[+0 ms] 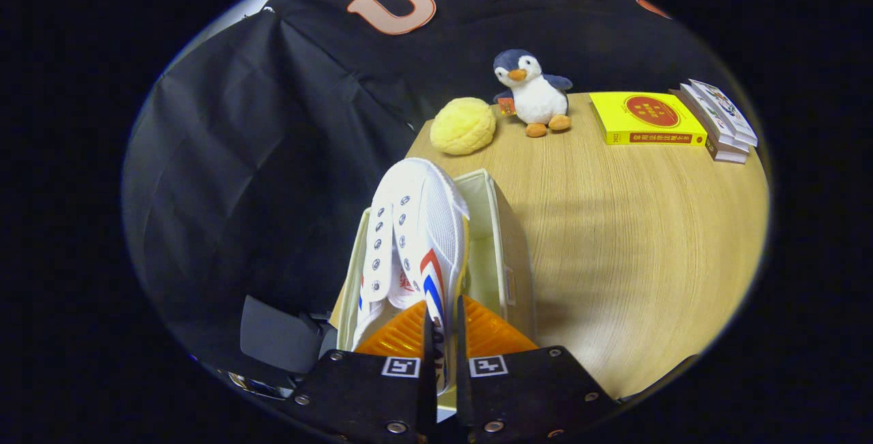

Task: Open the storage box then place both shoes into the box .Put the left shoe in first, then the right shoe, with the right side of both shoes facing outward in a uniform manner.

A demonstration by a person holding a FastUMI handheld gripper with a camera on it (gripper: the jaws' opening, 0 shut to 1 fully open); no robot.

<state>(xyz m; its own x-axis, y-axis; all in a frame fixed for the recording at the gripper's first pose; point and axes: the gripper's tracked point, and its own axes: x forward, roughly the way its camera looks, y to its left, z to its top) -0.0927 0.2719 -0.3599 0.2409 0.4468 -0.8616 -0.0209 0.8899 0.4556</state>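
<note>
My gripper is closed narrowly on the side wall of a white shoe, with one finger on each face of the canvas near the heel opening. The shoe points away from me, toe raised toward the far end. It has metal eyelets along its open lace flaps and red and blue stripes on the side next to my fingers. I cannot tell whether it is the left or the right shoe.

The shoe sits over the storage box, a pale cream fabric box that stands open on the light wood worktop. The shoe lies along the box's left half; the inside of the box's right wall and far end show bare beside it. Whether the sole rests on the box floor is hidden from me.

Beyond the box, near the back of the worktop, lies a round yellow bun-shaped toy. Just to its right stands a plush penguin, upright and facing me. Further right lies a flat yellow book, and just beside that a small stack of pale books. Black cloth hangs behind and to the left of the worktop.
</note>
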